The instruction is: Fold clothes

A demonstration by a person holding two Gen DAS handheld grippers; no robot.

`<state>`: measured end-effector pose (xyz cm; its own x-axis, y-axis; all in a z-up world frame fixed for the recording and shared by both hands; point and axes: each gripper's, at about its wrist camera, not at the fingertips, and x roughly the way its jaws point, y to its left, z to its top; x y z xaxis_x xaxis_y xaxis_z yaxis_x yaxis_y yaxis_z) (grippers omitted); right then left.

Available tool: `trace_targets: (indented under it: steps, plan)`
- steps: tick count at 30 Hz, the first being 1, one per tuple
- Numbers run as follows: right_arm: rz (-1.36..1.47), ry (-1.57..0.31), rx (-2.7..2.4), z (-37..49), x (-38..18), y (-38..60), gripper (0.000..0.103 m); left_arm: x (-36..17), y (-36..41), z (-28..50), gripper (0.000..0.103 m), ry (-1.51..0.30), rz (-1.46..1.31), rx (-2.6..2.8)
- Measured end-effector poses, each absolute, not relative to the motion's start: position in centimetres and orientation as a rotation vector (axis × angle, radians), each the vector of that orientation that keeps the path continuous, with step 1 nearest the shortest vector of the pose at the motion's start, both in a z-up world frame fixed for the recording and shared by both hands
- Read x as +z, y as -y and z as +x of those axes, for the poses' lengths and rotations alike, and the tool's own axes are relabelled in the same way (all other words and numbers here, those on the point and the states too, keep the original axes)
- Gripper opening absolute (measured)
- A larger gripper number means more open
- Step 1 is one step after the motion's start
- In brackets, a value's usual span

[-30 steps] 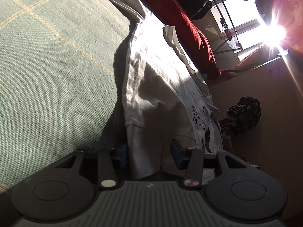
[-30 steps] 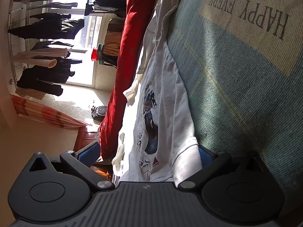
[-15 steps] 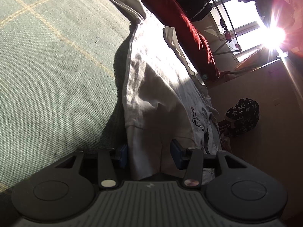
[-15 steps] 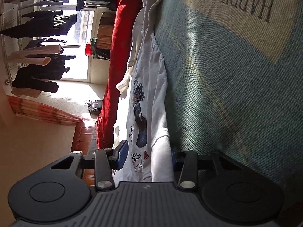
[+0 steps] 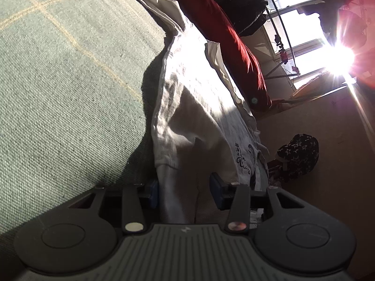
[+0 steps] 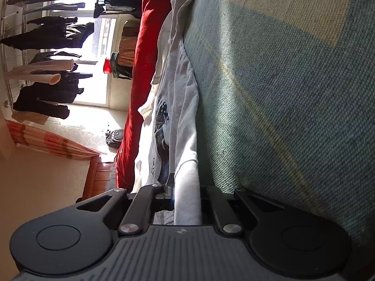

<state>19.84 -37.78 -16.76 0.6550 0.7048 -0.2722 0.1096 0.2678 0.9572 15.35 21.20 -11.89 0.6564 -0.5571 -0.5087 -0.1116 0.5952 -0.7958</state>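
Note:
A white T-shirt (image 5: 199, 117) with a dark print lies stretched along the green woven bed cover (image 5: 70, 93). My left gripper (image 5: 184, 192) straddles one end of the shirt. Its jaws are closing with the loose fabric between the blue pads, which do not visibly pinch it. In the right wrist view the same T-shirt (image 6: 178, 107) runs away from me beside the bed cover (image 6: 281, 117). There my right gripper (image 6: 187, 194) is shut on a bunched white edge of the shirt, with the fabric squeezed between its pads.
A red blanket (image 5: 225, 30) lies along the bed's far side, with a beige garment (image 5: 159, 7) beside it. On the floor sits a star-patterned bag (image 5: 297, 157). Dark clothes hang on a rack (image 6: 46, 58) by the window, near a wooden cabinet (image 6: 98, 178). Sun glare fills the window.
My right gripper's jaws went from wide open to shut on the shirt's edge and sank slightly. The left gripper kept its place, its pads a touch closer together.

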Motion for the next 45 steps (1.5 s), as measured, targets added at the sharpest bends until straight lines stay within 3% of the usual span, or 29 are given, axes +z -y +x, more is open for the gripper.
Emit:
trace_targets:
  steps: [2,5,20,27,37,42,45]
  plan:
    - [1.237,-0.785,0.461,19.6,-16.6,37.6,0.005,-12.1,-21.0,15.0,0.006,-0.849,-0.881,-0.236]
    - [1.228,-0.790,0.450,19.7,-16.5,37.6,0.005,-12.1,-21.0,14.5,0.004,-0.834,-0.911,-0.204]
    - [1.122,-0.779,0.470,18.7,-9.6,40.1,0.004,-3.4,-21.1,11.0,0.001,-0.719,-0.775,-0.228]
    - [1.059,-0.787,0.443,16.9,-8.0,41.8,0.004,-2.9,-20.2,7.8,0.001,-0.724,-0.786,-0.262]
    - [1.015,-0.907,0.309,15.5,-11.5,42.0,0.004,-7.5,-20.2,7.9,0.002,-0.873,-0.735,-0.145]
    - [0.920,-0.886,0.214,13.8,-10.0,42.7,0.008,-5.3,-20.1,6.4,0.004,-0.855,-0.535,-0.039]
    - [0.755,-0.821,0.146,13.0,-7.1,42.7,0.013,-3.2,-19.6,6.8,0.012,-0.805,-0.427,-0.019]
